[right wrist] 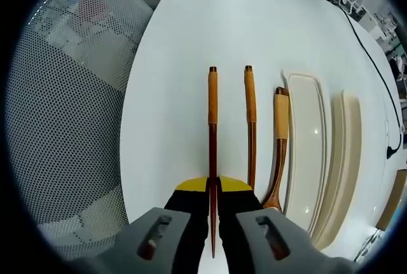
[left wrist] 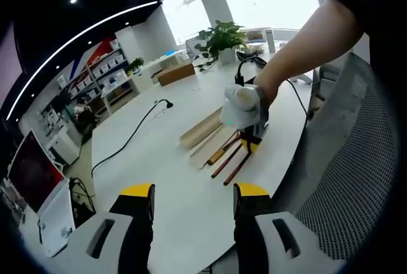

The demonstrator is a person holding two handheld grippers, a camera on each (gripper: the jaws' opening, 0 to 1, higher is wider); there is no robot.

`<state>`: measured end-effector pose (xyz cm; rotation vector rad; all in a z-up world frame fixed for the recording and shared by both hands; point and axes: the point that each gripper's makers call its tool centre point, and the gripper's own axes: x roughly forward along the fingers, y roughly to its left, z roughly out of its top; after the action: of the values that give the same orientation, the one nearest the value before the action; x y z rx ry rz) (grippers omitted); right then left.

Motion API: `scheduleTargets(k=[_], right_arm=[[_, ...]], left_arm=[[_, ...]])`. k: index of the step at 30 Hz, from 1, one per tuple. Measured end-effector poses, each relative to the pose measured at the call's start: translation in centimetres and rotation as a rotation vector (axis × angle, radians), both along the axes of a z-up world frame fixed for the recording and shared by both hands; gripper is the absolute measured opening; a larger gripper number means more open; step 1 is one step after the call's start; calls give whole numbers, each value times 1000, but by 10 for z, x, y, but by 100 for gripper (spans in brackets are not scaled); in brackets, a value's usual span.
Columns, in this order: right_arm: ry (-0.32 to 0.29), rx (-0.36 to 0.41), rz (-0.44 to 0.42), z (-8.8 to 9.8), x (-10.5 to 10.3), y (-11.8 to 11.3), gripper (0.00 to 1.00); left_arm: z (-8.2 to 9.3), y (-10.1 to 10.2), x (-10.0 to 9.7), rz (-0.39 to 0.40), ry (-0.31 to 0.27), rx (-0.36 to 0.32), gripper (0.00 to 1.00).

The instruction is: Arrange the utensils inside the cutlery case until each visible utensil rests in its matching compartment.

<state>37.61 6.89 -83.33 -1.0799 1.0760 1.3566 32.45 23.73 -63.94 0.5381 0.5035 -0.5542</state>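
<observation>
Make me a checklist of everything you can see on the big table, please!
Surface: white table, mostly bare.
Job's things: two chopsticks and a wooden spoon lie beside the open cutlery case; none inside yet.
Clutter: potted plant, cardboard box.
Grippers: right claw shut on one chopstick; left claw open, holding nothing.
Cables: black cable across the table.
Surroundings: mesh chair, shelves, windows.

Worktop (right wrist: 191, 26): white. Chopsticks (right wrist: 212, 134) and spoon (right wrist: 280, 153): dark reddish-brown, with lighter orange-tan handle ends. Cutlery case (right wrist: 308, 153): cream. Right gripper (right wrist: 213, 191): black, yellow-tipped, on grey body. Chair mesh (right wrist: 70, 96): grey, with dotted perforations. Left gripper (left wrist: 193, 201): coloured alike.
</observation>
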Motion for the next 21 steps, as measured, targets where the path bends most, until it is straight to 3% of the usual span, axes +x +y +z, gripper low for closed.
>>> scheduleTargets(k=[8, 21], right_arm=[[-1, 16, -42, 0, 0, 0, 0], [7, 11, 5, 1, -4, -4, 0]], left_arm=[[0, 0, 0, -1, 2, 5, 51], [0, 2, 1, 7, 1, 3, 51]])
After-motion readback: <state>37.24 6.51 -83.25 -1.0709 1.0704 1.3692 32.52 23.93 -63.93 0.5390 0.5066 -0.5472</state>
